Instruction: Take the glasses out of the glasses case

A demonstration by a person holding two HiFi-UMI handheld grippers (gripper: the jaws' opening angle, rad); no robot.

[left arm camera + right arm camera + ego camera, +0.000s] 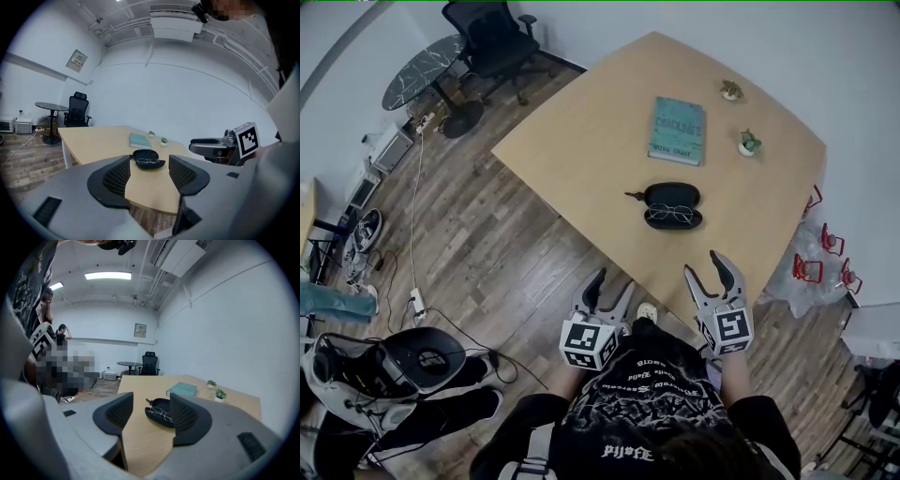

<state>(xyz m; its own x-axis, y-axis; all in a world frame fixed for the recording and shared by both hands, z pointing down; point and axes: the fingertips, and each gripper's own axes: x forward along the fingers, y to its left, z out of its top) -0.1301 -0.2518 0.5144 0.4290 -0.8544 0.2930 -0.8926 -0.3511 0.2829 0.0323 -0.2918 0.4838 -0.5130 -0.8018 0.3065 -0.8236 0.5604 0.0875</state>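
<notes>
A black glasses case (673,195) lies open on the light wooden table (600,141), with wire-framed glasses (670,215) in its near half. Both grippers hover at the table's near edge, short of the case and apart from it. My left gripper (609,289) is open and empty, below and left of the case. To the right of it, my right gripper (705,267) is open with nothing between its fingers. In the left gripper view the case (149,163) shows far off between the jaws of the left gripper (149,177). In the right gripper view the case (157,416) and glasses (162,412) sit beyond the right gripper (149,417).
A teal book (677,130) lies behind the case, with two small potted plants (731,90) (749,142) at the far right. An office chair (492,37) and a round dark table (422,70) stand beyond. Bags and cables (394,366) lie on the floor at left.
</notes>
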